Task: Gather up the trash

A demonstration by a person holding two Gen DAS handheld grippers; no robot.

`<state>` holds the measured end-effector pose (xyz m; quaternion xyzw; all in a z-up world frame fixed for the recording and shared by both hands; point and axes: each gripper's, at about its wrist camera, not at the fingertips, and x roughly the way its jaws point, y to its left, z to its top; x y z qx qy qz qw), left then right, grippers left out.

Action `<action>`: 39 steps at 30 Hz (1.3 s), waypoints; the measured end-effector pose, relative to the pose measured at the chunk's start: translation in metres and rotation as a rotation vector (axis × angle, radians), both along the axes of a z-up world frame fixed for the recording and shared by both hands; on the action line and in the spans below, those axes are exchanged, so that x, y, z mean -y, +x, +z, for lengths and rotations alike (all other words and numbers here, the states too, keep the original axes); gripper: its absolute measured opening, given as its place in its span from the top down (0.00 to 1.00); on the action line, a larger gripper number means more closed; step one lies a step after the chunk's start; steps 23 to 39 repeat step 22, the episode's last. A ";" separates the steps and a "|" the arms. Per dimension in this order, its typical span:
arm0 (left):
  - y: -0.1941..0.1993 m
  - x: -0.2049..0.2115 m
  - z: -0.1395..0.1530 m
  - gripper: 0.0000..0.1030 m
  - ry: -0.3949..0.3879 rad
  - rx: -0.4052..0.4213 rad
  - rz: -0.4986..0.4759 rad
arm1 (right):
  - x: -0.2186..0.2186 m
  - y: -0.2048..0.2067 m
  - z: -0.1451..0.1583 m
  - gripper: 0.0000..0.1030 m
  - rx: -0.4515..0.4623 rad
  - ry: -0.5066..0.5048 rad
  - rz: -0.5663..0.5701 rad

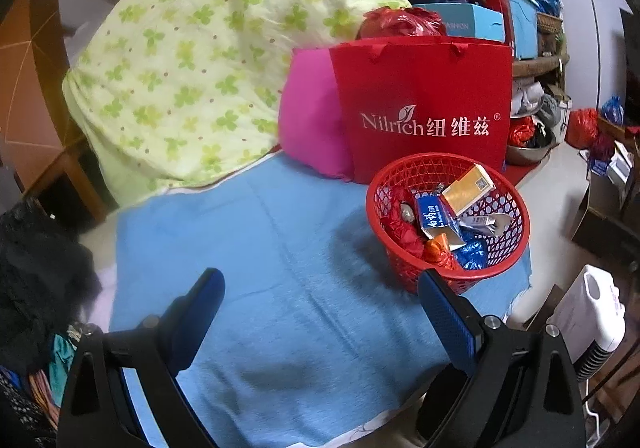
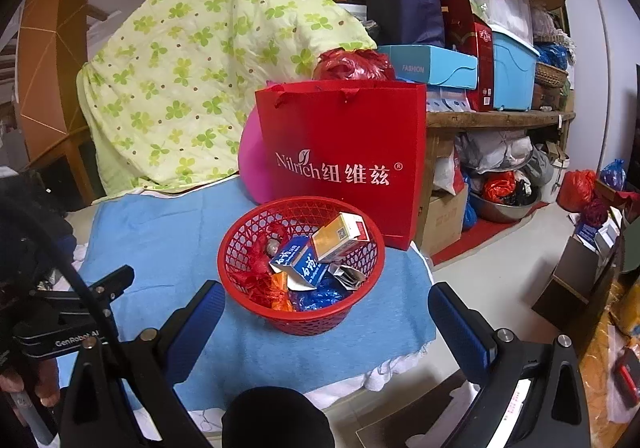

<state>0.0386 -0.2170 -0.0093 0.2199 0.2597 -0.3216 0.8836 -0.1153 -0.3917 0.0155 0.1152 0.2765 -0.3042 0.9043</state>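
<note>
A red plastic basket (image 1: 508,207) (image 2: 240,248) stands on a blue cloth (image 1: 260,268) (image 2: 168,248). It holds trash: a yellow-white carton (image 1: 468,187) (image 2: 340,236), a blue carton (image 1: 434,217) (image 2: 296,260), and red, orange and blue foil wrappers. My left gripper (image 1: 320,300) is open and empty over the bare cloth, left of the basket. My right gripper (image 2: 326,320) is open and empty, hovering in front of the basket, with its fingers to either side. The left gripper also shows at the left edge of the right wrist view (image 2: 104,288).
A red Nilrich paper bag (image 1: 424,107) (image 2: 344,159) stands just behind the basket, beside a pink cushion (image 1: 312,115). A green-patterned quilt (image 1: 200,59) rises at the back left. Cluttered shelves (image 2: 500,115) and floor boxes lie to the right.
</note>
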 end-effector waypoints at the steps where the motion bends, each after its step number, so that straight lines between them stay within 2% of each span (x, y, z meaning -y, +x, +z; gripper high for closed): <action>1: 0.000 0.000 -0.001 0.06 -0.002 0.003 0.000 | -0.002 0.002 -0.003 0.00 -0.003 -0.005 -0.008; 7: 0.001 -0.003 -0.002 0.06 -0.023 0.007 0.004 | 0.002 0.005 -0.012 0.00 0.029 0.003 -0.050; 15: 0.007 -0.006 -0.005 0.06 -0.058 0.003 -0.006 | 0.013 0.014 -0.016 0.00 0.005 -0.017 -0.070; 22: 0.027 -0.016 -0.007 0.06 -0.132 0.010 -0.002 | 0.012 0.039 -0.017 0.00 -0.028 -0.069 -0.045; 39: 0.027 -0.016 -0.007 0.06 -0.132 0.010 -0.002 | 0.012 0.039 -0.017 0.00 -0.028 -0.069 -0.045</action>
